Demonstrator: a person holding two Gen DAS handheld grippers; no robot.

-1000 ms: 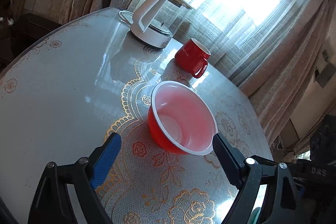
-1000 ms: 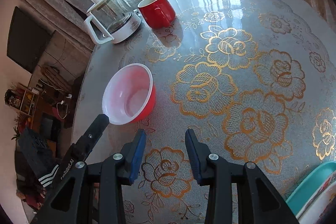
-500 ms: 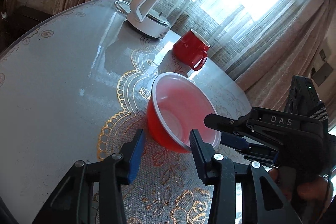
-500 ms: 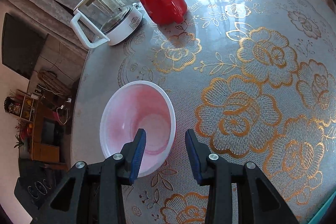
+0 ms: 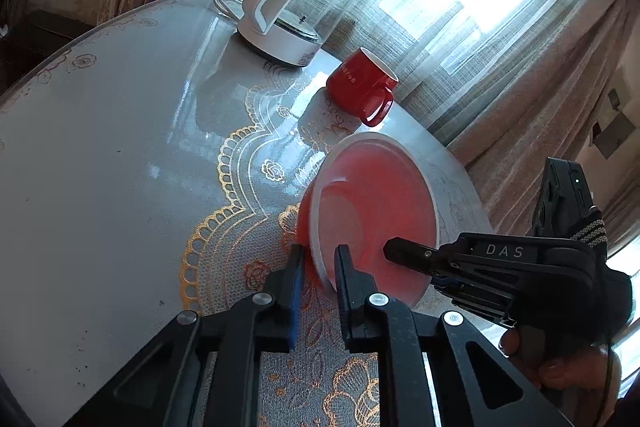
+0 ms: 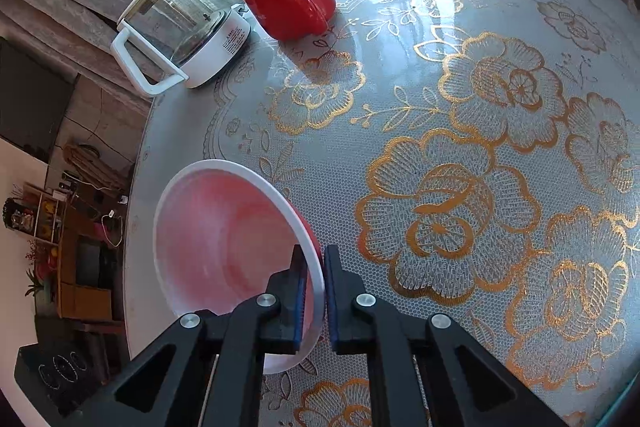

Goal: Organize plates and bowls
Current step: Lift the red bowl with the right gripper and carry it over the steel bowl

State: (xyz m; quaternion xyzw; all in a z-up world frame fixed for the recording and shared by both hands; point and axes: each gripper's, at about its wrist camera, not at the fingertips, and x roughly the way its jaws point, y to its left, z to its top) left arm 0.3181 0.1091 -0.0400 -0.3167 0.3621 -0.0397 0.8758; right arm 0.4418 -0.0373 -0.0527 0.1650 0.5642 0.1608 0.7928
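A red bowl [image 5: 380,211] with a white rim and pale inside stands tilted on the lace-patterned table [image 5: 120,167]. My left gripper [image 5: 319,255] is closing on its near rim. One finger is outside the red wall and the other is inside, and both pads are on the rim. In the right wrist view the same bowl [image 6: 224,235] lies at lower left. My right gripper [image 6: 316,259] is closing tight on the white rim, which is pinched between its pads. In the left wrist view the right gripper's fingers [image 5: 404,251] reach into the bowl from the right, held by a person's hand [image 5: 560,367].
Beyond the bowl stand a red mug [image 5: 362,87] [image 6: 288,1] and a glass kettle with a white base [image 5: 292,23] [image 6: 180,35], near the curtained window. The round table's edge [image 6: 136,227] runs just left of the bowl. A teal edge [image 6: 630,397] shows at bottom right.
Both grippers have gone from open to closed on the bowl's rim. The right gripper moved in toward the bowl. The bowl, flat before, now stands tilted.
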